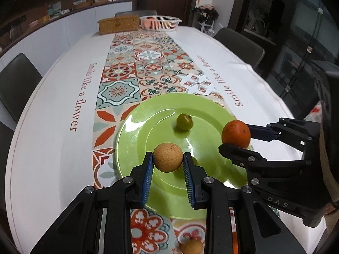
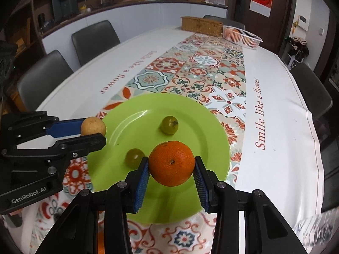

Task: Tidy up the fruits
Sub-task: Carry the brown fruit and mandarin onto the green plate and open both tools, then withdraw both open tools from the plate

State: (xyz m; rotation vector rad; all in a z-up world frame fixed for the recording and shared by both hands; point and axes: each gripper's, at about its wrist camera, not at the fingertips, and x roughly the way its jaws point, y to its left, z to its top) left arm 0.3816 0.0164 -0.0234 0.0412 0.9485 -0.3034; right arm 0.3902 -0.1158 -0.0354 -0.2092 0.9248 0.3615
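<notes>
My left gripper is shut on a tan round fruit and holds it above the near part of the green plate. It also shows in the right wrist view, over the plate's left rim. My right gripper is shut on an orange above the green plate; in the left wrist view the orange hangs over the plate's right rim. Two small green fruits lie on the plate; the left wrist view shows only one green fruit.
Another tan fruit lies on the patterned table runner near me. A white basket with orange fruit and a woven box stand at the table's far end. Dark chairs surround the table.
</notes>
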